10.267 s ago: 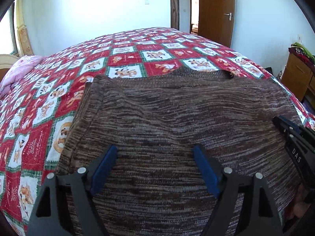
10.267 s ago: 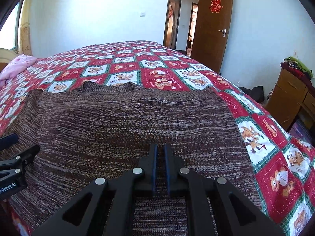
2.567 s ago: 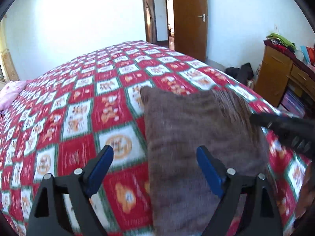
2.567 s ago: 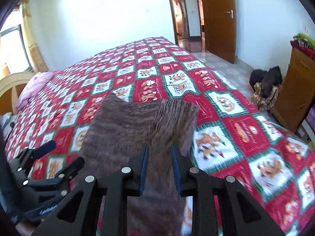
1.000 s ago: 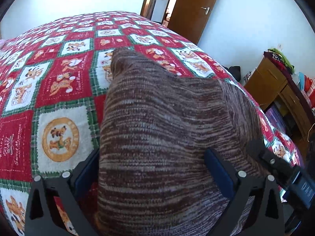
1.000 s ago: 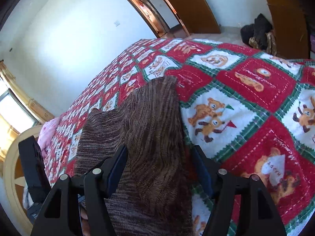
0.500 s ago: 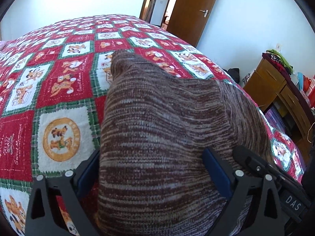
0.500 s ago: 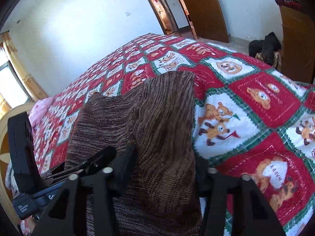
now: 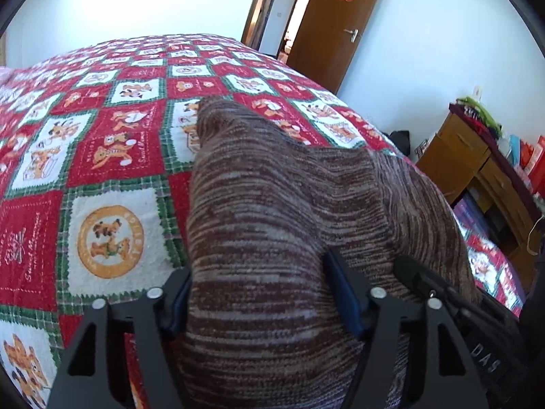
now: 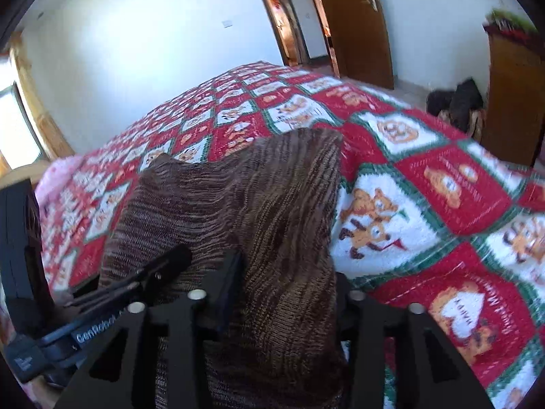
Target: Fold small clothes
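A brown striped knit sweater (image 9: 272,204), folded into a long narrow strip, lies on the red patchwork bedspread (image 9: 109,156); it also shows in the right wrist view (image 10: 259,211). My left gripper (image 9: 259,293) has closed in on the left side of its near end, and the thick knit bulges between the blue pads. My right gripper (image 10: 286,293) grips the right side of the same end, its right pad hidden under cloth. Each gripper shows in the other's view: the right one (image 9: 442,293), the left one (image 10: 136,283).
A wooden dresser (image 9: 477,170) with clutter on top stands right of the bed. A brown door (image 9: 337,27) is at the far wall. Dark bags (image 10: 456,102) lie on the floor by the dresser. A pink pillow (image 10: 58,177) lies at the bed's far left.
Both grippers, open around the sweater's near end a second ago, have narrowed onto the knit. The sweater was spread wide 10 s ago and is now a narrow strip.
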### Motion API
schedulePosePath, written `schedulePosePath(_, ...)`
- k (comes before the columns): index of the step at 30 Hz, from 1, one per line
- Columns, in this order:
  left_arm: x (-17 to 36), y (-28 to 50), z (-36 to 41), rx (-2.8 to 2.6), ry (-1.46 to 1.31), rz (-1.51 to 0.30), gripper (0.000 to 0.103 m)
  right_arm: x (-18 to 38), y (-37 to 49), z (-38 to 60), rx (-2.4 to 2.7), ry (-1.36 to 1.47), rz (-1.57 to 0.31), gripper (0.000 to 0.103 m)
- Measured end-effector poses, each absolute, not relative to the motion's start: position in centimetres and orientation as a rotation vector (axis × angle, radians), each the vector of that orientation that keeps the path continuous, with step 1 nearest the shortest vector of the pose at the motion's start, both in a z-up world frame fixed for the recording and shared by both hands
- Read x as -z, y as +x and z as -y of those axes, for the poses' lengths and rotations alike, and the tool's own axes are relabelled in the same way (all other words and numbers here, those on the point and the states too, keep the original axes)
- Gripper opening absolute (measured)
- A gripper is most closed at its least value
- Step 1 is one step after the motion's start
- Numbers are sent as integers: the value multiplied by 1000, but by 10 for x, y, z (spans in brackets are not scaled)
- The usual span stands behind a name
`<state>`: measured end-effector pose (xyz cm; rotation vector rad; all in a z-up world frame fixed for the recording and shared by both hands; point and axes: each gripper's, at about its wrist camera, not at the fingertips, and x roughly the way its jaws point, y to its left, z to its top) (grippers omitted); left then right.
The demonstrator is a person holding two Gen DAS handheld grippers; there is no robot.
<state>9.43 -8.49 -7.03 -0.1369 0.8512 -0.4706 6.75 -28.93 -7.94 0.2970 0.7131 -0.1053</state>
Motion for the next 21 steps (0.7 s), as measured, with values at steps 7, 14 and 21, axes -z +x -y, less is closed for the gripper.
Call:
schedulePosePath(7, 71, 96, 85, 472, -141, -854, 69, 74, 67, 238, 212, -103, -686, 32)
schedulePosePath(14, 72, 96, 87, 484, -137, -858, 74, 81, 69, 217, 312, -285, -671, 36)
schedulePosePath(21, 73, 98, 83, 498, -173, -865, 76, 87, 66, 178, 305, -503, -612, 36)
